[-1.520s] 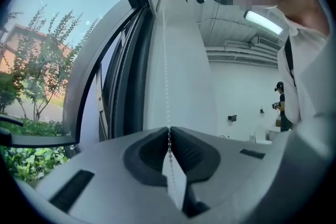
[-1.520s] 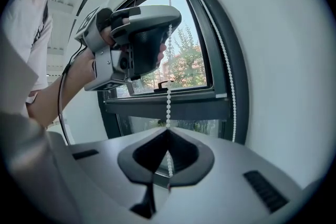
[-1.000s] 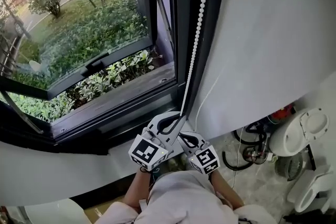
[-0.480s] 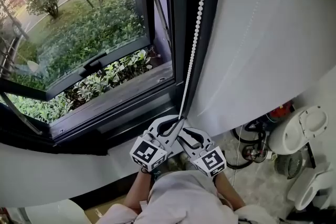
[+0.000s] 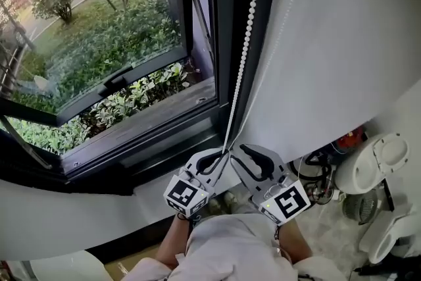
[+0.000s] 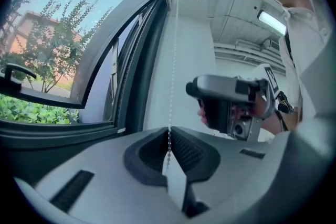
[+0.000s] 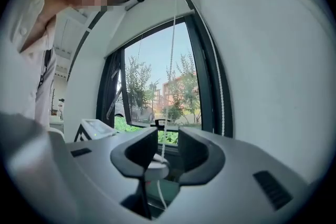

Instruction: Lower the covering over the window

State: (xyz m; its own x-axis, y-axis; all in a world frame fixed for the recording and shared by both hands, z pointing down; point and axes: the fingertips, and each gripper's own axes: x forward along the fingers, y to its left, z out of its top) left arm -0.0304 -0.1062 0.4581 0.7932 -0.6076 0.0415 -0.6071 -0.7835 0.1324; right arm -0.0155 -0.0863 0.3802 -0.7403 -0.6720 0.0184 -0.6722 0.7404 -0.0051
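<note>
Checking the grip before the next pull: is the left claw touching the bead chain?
Touching. The left gripper view shows the left claw closed on the bead chain, which is pinched between its two pads with no gap.

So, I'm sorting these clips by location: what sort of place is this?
Probably an office or workshop room: a dark-framed window onto greenery, a blind's bead chain, and a ceiling strip light.
</note>
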